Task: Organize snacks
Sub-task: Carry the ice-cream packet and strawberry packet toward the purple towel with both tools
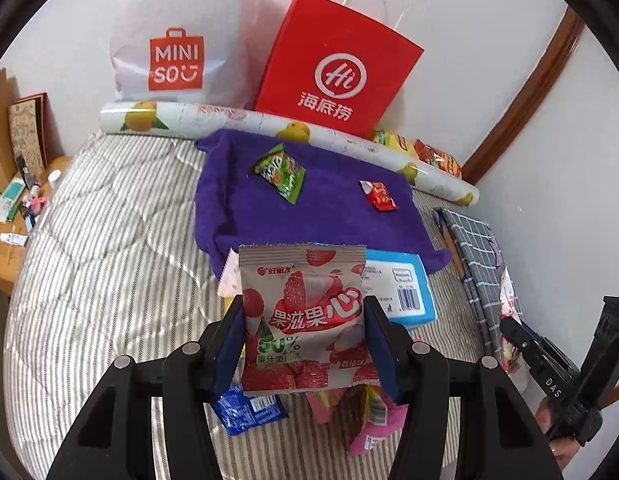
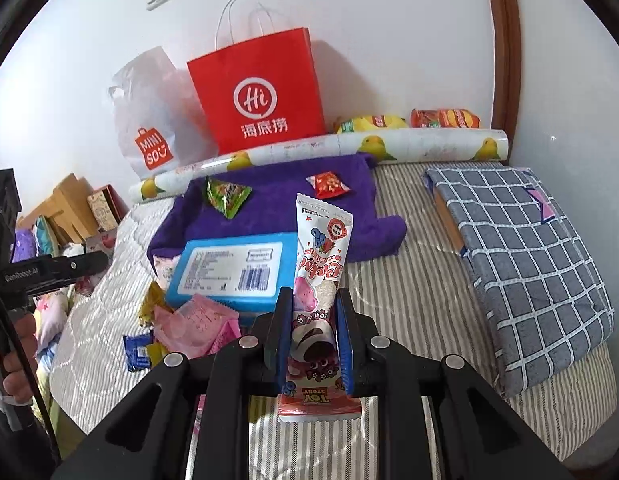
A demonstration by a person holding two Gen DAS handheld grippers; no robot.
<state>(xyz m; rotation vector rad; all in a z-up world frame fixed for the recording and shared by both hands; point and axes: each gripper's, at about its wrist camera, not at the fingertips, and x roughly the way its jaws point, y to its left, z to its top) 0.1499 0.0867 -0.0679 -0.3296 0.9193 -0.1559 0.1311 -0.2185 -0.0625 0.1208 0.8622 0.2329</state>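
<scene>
While the left gripper (image 1: 304, 344) is clamping a strawberry gummy packet (image 1: 302, 316) above the striped bedcover (image 1: 109, 240), the right gripper (image 2: 312, 332) is gripping a long Toy Story snack (image 2: 319, 280). Both are hovering near the blue box (image 2: 229, 270), in front of the purple towel (image 2: 277, 200).

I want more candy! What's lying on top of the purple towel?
On the purple towel lie a green packet and a small red packet. The blue box hides its front edge.
</scene>
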